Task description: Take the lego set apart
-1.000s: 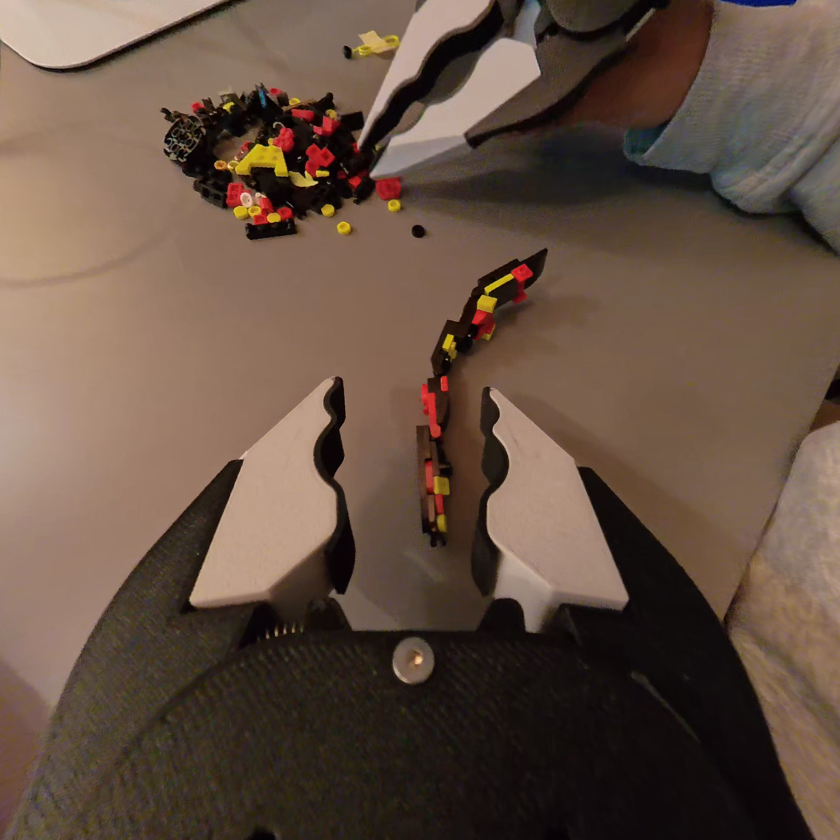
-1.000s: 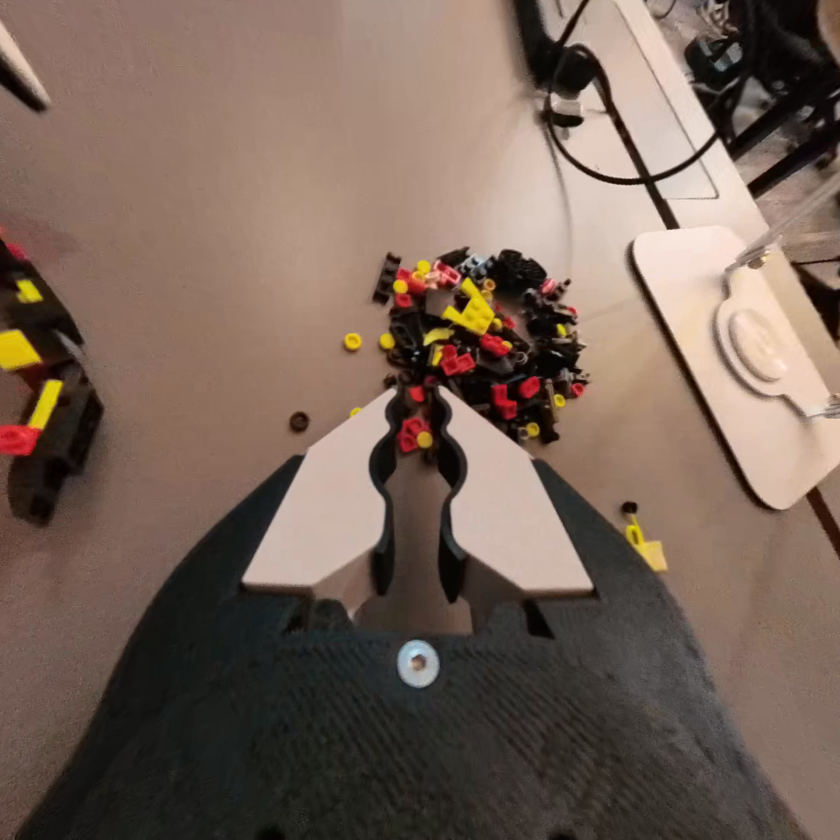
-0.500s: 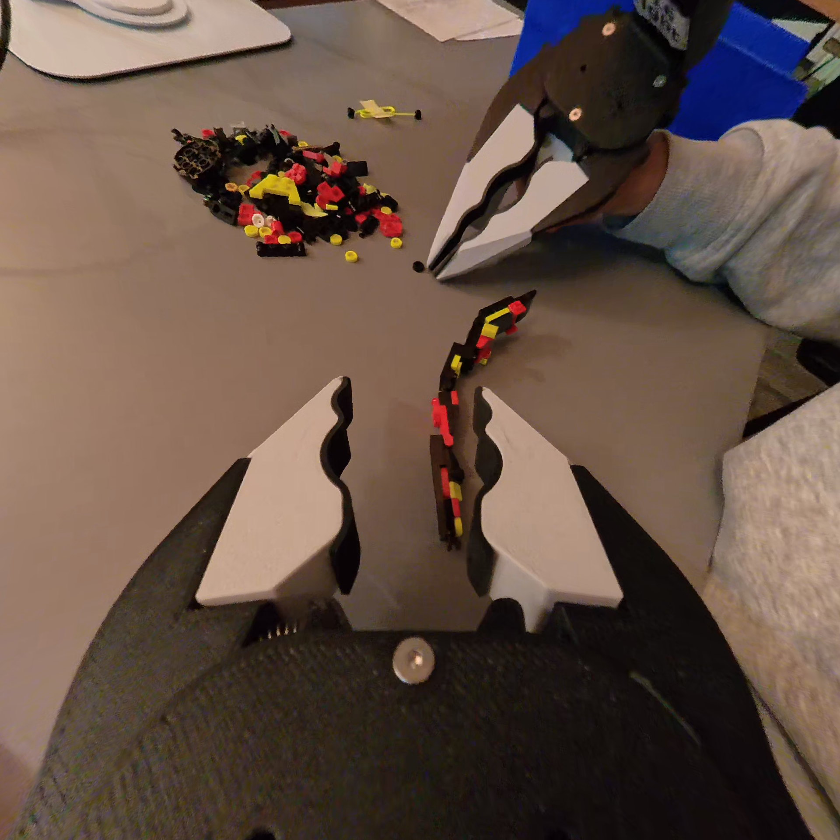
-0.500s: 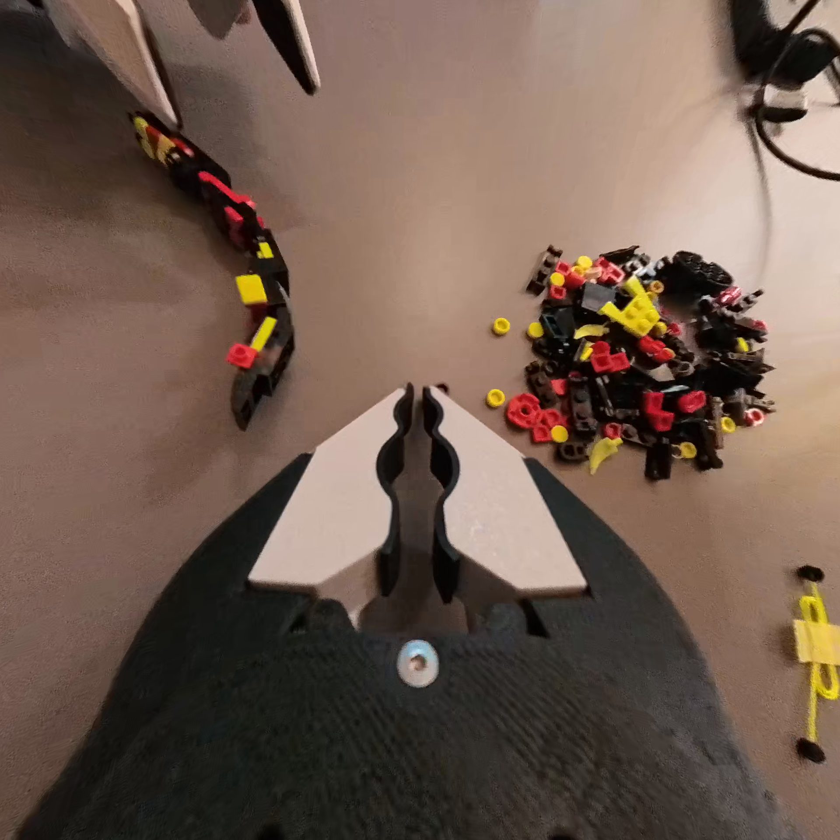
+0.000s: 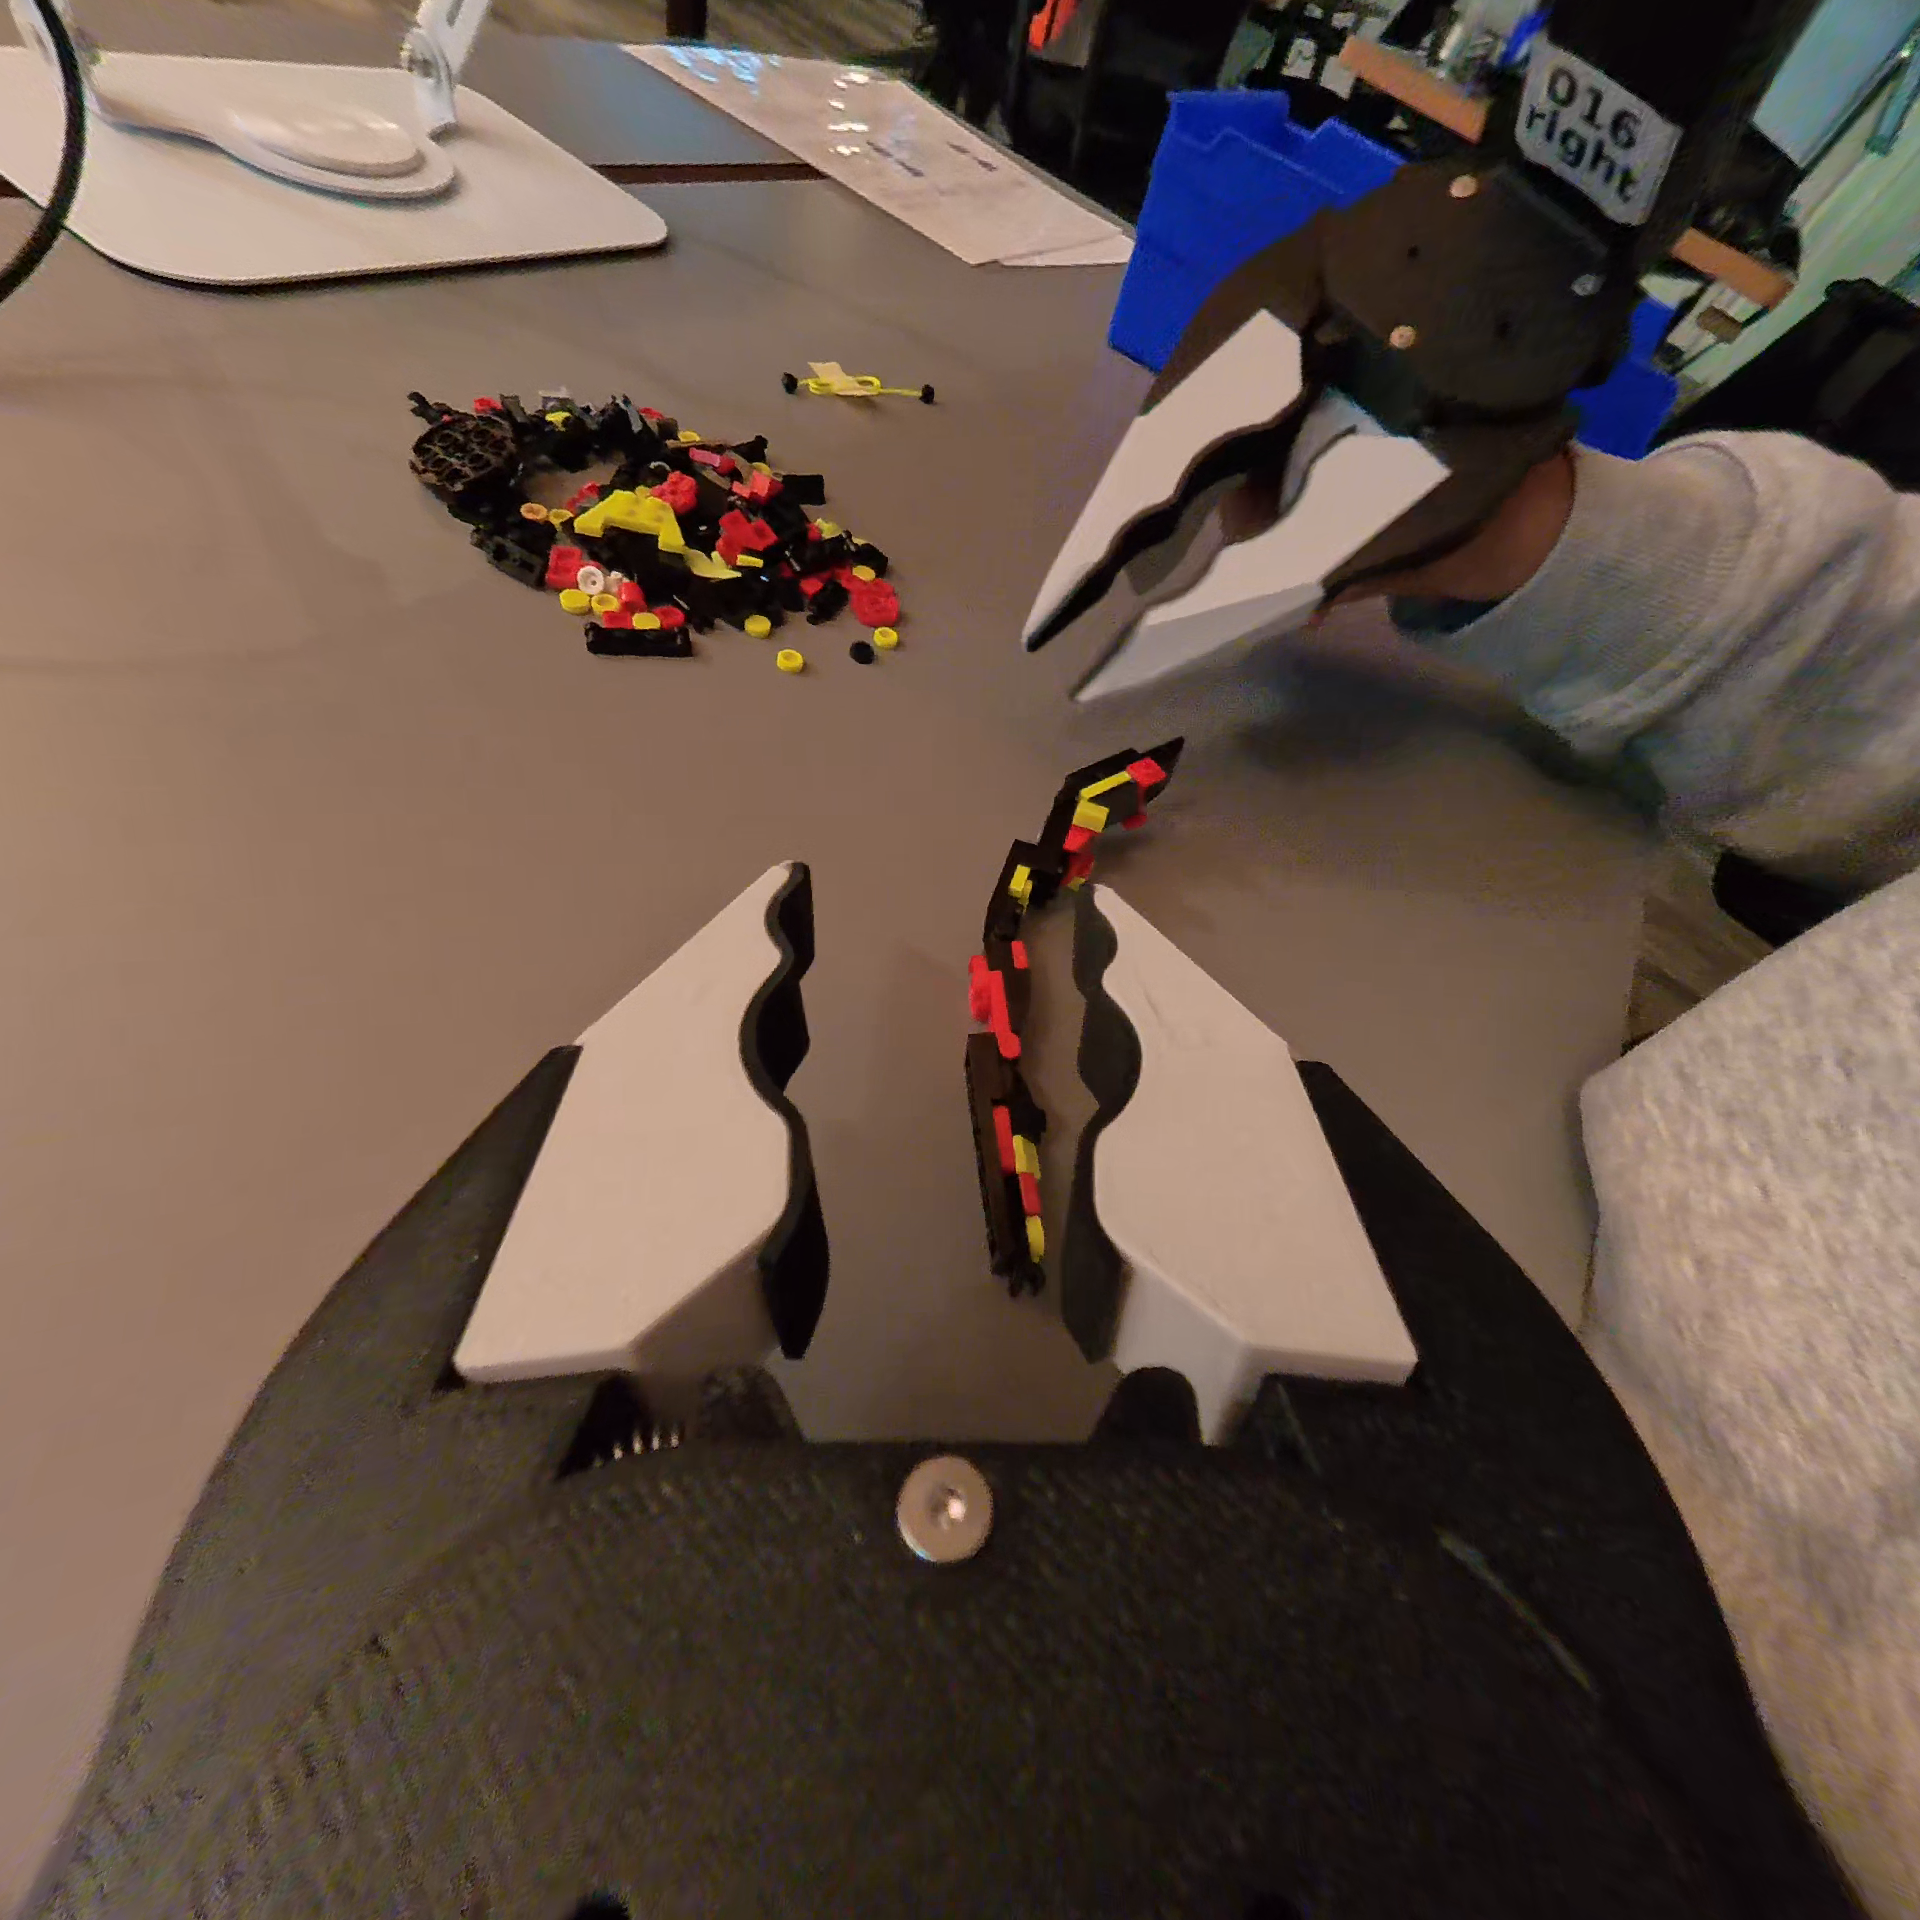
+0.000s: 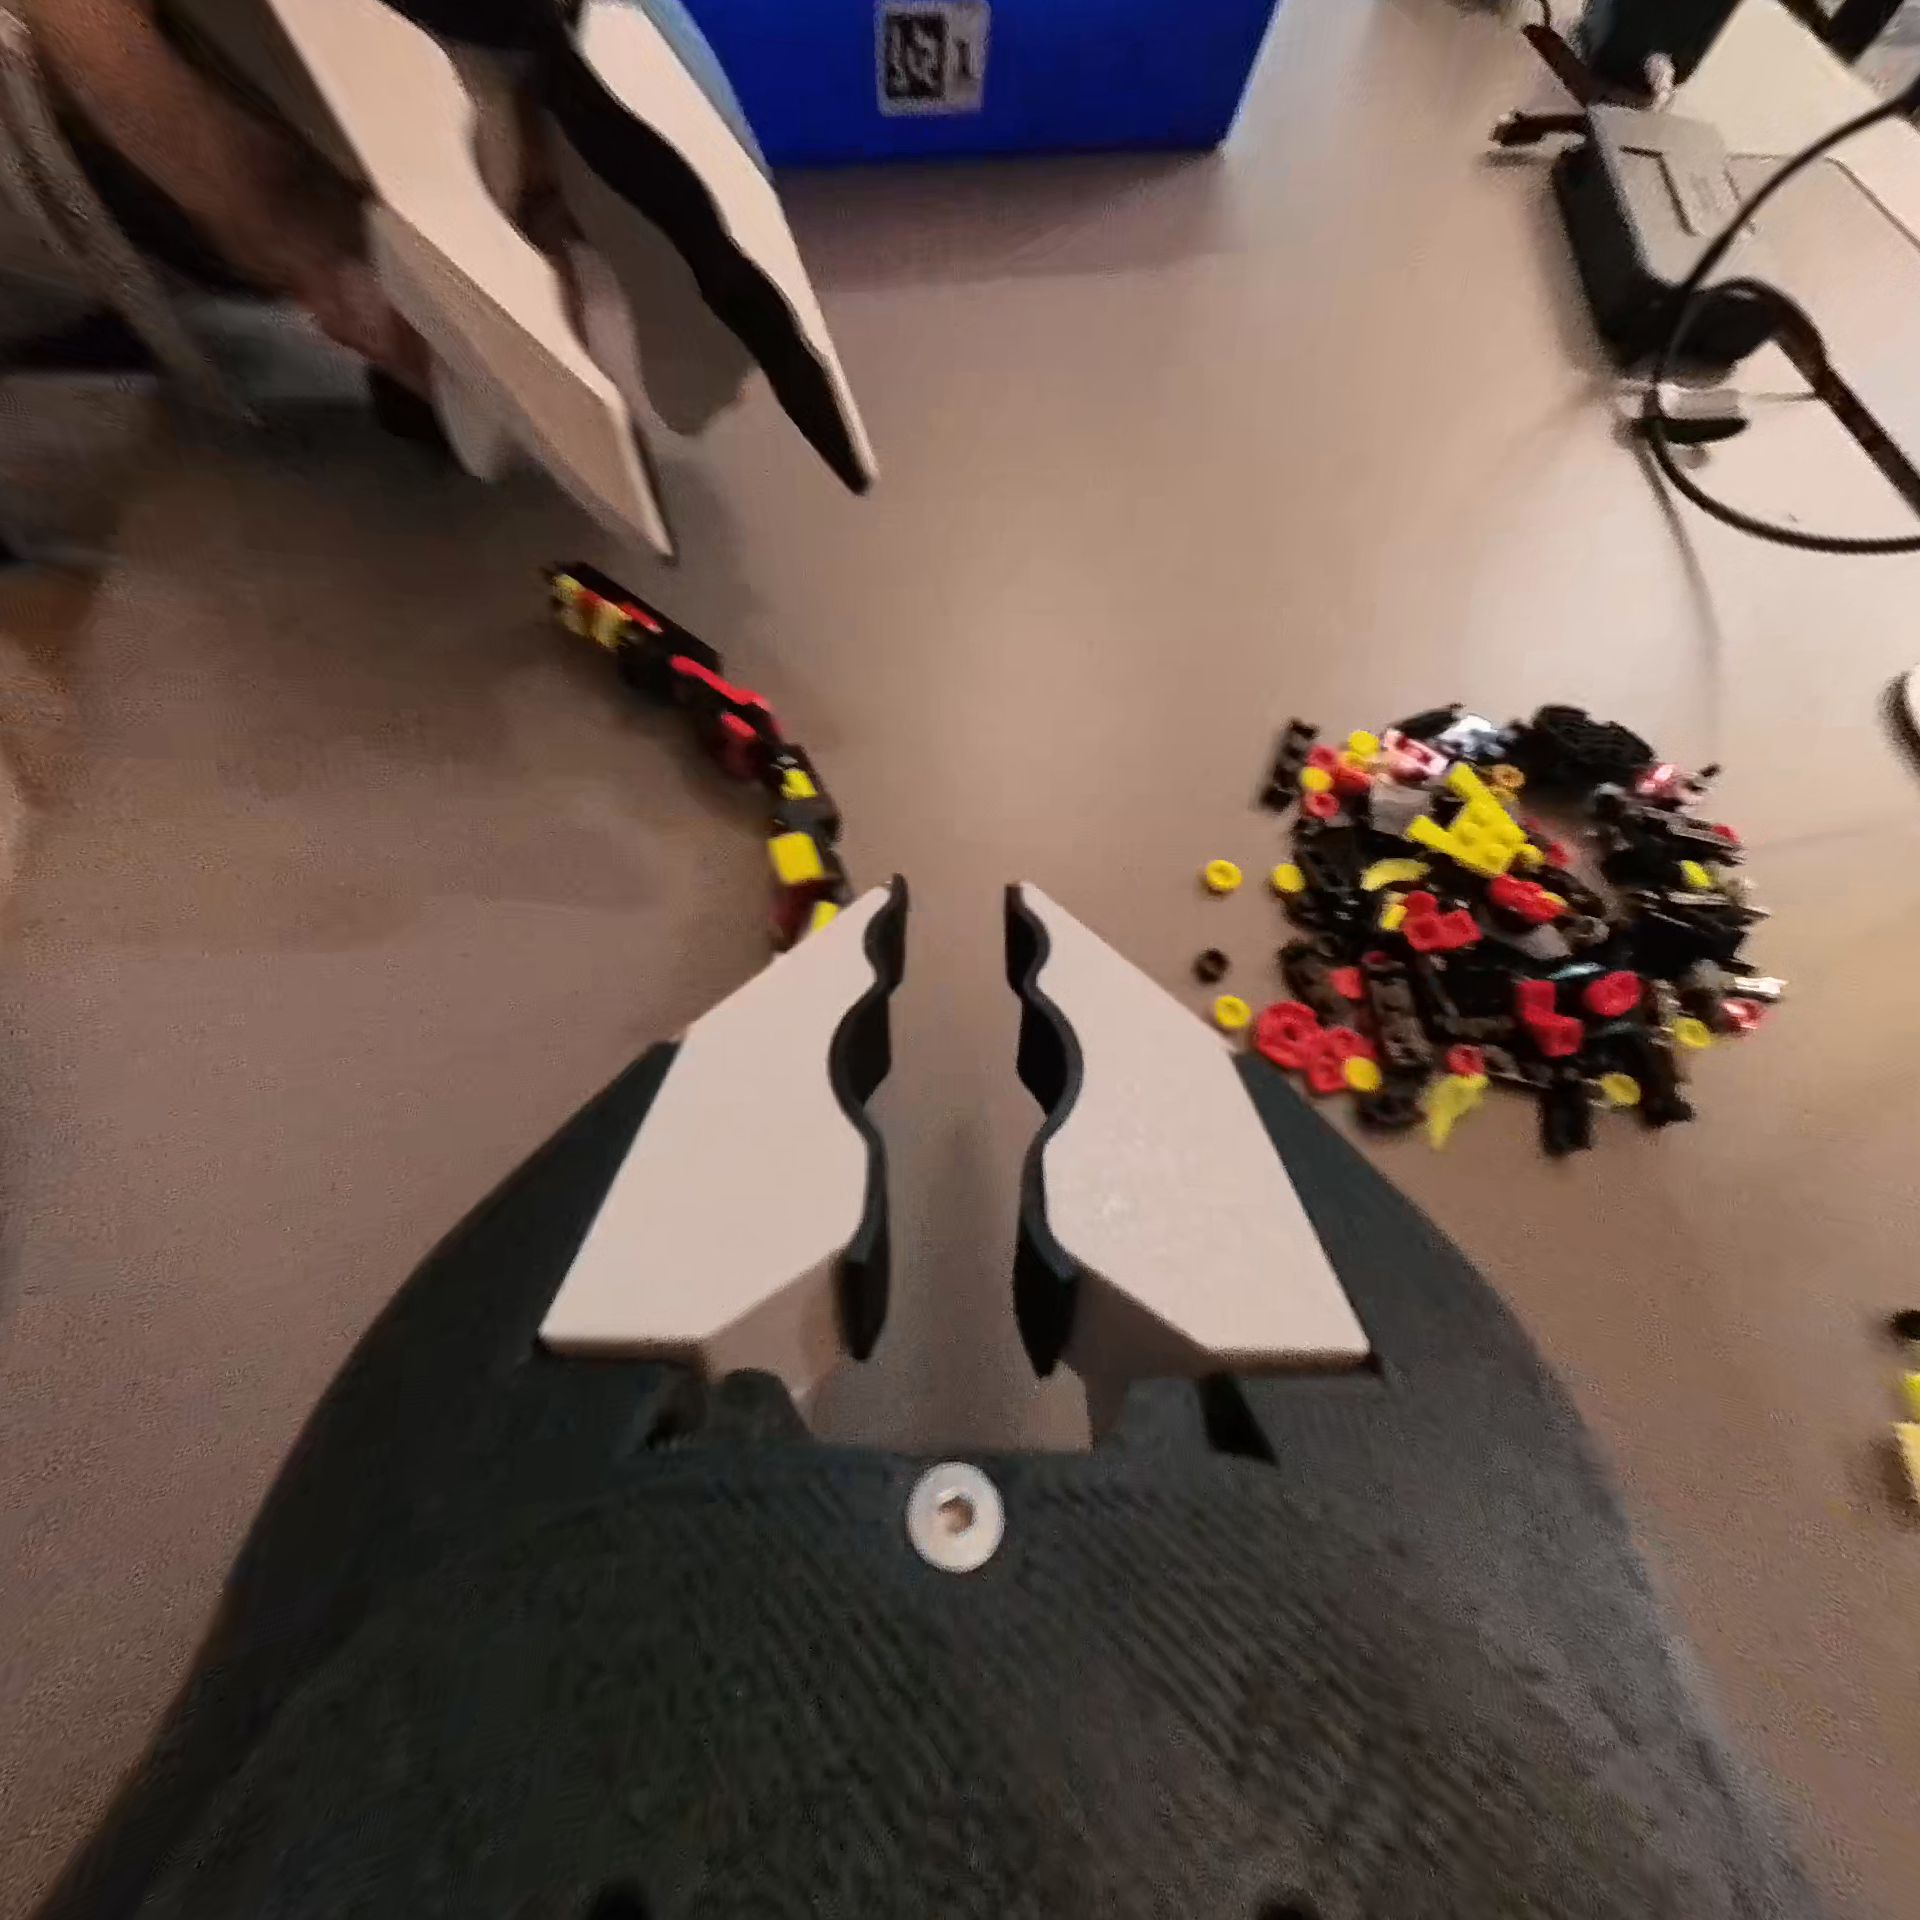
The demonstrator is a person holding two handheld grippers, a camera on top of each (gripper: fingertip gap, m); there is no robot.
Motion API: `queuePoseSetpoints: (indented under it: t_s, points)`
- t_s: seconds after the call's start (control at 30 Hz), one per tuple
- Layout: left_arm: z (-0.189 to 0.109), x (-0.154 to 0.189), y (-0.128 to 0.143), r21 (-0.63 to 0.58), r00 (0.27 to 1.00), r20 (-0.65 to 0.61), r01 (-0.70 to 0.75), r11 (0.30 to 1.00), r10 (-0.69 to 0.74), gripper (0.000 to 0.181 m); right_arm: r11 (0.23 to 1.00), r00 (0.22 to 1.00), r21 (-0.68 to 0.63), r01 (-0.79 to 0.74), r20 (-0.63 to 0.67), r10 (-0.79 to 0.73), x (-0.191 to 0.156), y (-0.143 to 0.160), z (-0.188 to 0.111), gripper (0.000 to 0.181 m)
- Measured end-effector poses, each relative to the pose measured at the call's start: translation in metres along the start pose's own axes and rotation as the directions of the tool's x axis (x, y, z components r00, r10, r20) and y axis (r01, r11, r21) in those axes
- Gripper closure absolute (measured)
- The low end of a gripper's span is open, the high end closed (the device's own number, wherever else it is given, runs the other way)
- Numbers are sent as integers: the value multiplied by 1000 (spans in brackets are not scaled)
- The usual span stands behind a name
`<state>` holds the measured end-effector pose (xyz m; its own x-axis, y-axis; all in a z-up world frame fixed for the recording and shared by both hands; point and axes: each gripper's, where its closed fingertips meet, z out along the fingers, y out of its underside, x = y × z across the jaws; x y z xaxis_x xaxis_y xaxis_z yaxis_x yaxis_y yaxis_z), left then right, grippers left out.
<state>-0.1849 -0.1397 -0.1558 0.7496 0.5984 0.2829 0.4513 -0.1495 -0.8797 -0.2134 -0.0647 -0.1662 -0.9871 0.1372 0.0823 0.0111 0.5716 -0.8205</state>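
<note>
**A:** Where does the chain (image 5: 1013, 1049) lie from your left gripper (image 5: 940, 894)?

**B:** On the table (image 5: 312, 831), inside the gap but hard against your right-hand finger (image 5: 1195, 1143), well clear of the other one. The left gripper is spread wide and grips nothing.

**A:** And its long axis?

**B:** The near stretch runs almost straight along your fingers, pointing away from you; past the fingertips it bends off to the right, and the far tip ends just below your right gripper (image 5: 1049, 665).

**A:** What's the right gripper doing?

**B:** Parted a little, empty. In its own view the chain (image 6: 727, 727) curves up to its left finger (image 6: 769, 1122) and disappears behind the tip, so the far end sits off to that side, not between the fingers.

**A:** Which gripper is nearer?

**B:** Your left, for the near half. I'd judge you close it there to hold the chain, then swing the right one left onto the bent end. The pile (image 5: 665, 530) of loose bricks is well apart, up and to the left
</note>
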Motion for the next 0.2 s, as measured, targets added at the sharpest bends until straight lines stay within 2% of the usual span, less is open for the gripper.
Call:
queuePoseSetpoints:
  t_s: [0.03, 0.07, 0.13, 0.2]
  points:
    - [1, 2, -1, 5, 1000, -11, -2, 1000, 2, 136, 999, 1000, 26, -22, 20, 22, -8, -5, -1, 156]
    - [2, 5, -4, 23, 1000, -25, -2, 1000, 2, 143, 997, 999, 60, -41, 35, 39, -16, -11, 0, 147]
    - [6, 12, -11, 58, 999, -51, 1, 998, 2, 151, 994, 997, 101, -45, 71, 38, -30, -18, 4, 145]
    - [15, 21, -6, 13, 996, -82, -37, 999, 38, 149, 997, 996, 74, -11, 85, 5, -37, -14, 12, 147]
